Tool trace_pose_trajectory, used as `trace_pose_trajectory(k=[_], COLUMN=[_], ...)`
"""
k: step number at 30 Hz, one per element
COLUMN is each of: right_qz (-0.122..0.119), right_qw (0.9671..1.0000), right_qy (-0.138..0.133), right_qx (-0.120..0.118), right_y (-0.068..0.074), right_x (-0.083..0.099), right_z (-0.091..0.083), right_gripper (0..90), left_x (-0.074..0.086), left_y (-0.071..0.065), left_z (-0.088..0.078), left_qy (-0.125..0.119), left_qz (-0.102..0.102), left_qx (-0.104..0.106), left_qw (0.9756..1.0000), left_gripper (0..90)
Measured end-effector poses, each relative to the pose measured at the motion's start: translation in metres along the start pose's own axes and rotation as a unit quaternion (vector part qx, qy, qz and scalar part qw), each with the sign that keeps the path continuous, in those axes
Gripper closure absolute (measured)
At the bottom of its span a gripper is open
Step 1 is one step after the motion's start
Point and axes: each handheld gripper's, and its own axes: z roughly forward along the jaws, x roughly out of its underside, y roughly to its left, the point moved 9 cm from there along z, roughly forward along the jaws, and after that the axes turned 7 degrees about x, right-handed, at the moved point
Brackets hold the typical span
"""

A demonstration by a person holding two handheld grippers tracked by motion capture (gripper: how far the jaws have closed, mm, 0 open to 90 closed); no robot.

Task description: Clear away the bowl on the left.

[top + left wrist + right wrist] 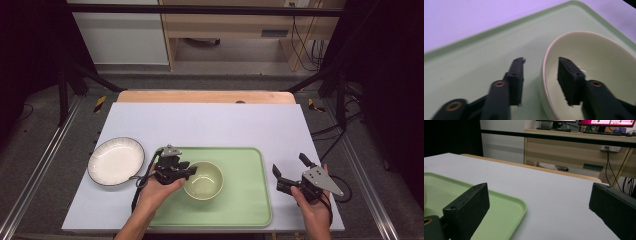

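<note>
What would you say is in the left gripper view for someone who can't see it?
Two black jaws of the left tool stand open on either side of the rim of a pale green bowl, one inside it and one outside, not pressing on it. The bowl sits on a light green tray, with the pale tabletop beyond.

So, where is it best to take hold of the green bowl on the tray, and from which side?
Grip the bowl by its thin rim on the side nearest the left gripper, coming from above with one finger inside and one outside. It stands upright and open on the tray, too wide to span, so the wall is likely the surest hold. The open fingers already straddle that rim.
</note>
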Motion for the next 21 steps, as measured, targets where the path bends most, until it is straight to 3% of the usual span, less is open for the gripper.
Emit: trace_pose_trajectory(k=[1, 2, 8, 10, 12, 19, 21], right_qz=[0.000, 0.000, -0.001, 0.002, 0.003, 0.003, 0.002], right_qw=[1.0000, 1.0000, 1.0000, 1.0000, 1.0000, 1.0000, 1.0000], right_qy=[-0.001, 0.000, 0.000, -0.002, 0.000, -0.002, 0.000], right_qx=[0.000, 0.000, -0.001, 0.000, 0.002, 0.001, 0.000], right_y=[0.000, 0.000, 0.001, 0.000, -0.001, 0.000, 0.001], right_x=[0.000, 0.000, 0.000, -0.001, 0.000, -0.001, -0.001], right_z=[0.000, 0.000, 0.000, -0.001, 0.000, 0.000, 0.000], right_gripper=[3.4, 3.4, 3.3, 3.3, 3.3, 3.3, 3.2], left_x=[-0.002, -0.003, -0.011, -0.013, -0.012, -0.003, -0.001], left_y=[0.000, 0.001, 0.001, 0.003, 0.005, 0.018, 0.028], left_z=[-0.005, -0.008, -0.019, -0.026, -0.034, -0.056, -0.070], left_qy=[-0.011, -0.019, -0.053, -0.068, -0.075, -0.095, -0.109], left_qz=[0.018, 0.024, 0.040, 0.060, 0.081, 0.092, 0.092], left_qx=[-0.008, -0.006, 0.018, 0.014, 0.009, 0.004, -0.006], left_qw=[0.9998, 0.9995, 0.9976, 0.9958, 0.9938, 0.9912, 0.9898], left_gripper=[42.7, 38.9, 24.8, 17.8, 15.5, 9.9, 9.6])
